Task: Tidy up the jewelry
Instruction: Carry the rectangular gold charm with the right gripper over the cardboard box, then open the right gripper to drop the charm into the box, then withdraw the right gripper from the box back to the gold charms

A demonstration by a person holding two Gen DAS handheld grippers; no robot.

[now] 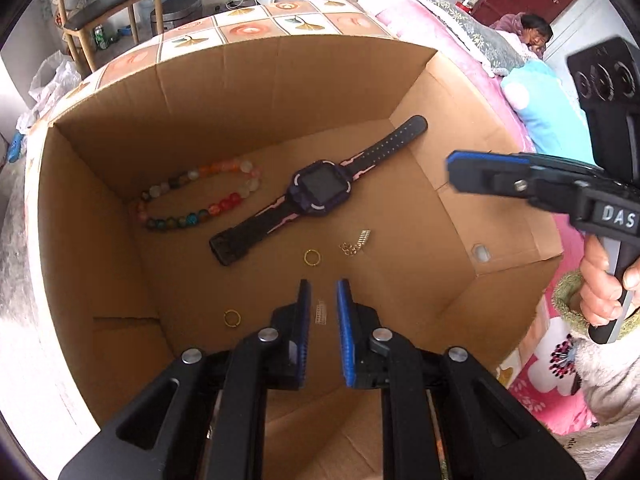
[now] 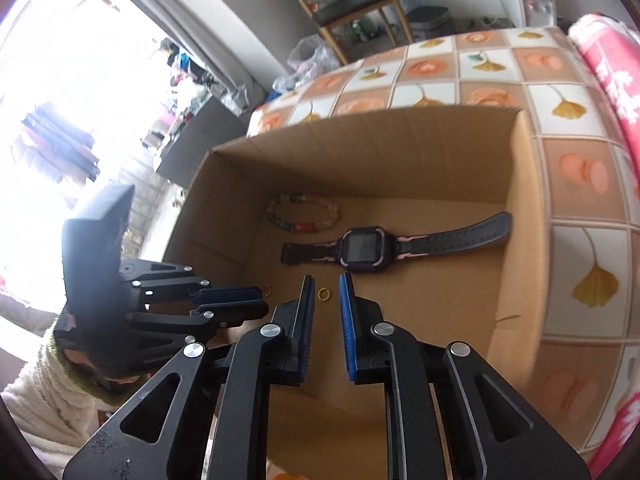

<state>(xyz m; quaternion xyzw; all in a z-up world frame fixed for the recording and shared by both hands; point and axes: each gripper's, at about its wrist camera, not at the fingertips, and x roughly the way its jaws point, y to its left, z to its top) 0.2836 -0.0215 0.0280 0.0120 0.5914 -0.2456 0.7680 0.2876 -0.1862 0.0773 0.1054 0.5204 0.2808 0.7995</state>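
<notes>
Cardboard box [image 1: 100, 200] ahead of both released grippers holds watch [image 1: 316, 188], bead bracelet [image 1: 192, 200], gold rings [image 1: 312, 257]; right gripper [image 1: 454, 174] reads "DAS".

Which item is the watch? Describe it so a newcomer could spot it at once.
Look inside the open brown cardboard box on the bed. On its floor, beside the multicoloured bead bracelet, lies the black smartwatch with pink-trimmed strap, laid flat. It is the only item with a square dark screen.

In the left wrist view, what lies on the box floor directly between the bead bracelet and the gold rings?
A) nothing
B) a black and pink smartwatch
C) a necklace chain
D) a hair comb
B: the smartwatch lies flat and diagonal in the cardboard box, bead bracelet on one side, gold rings on the other.
</notes>
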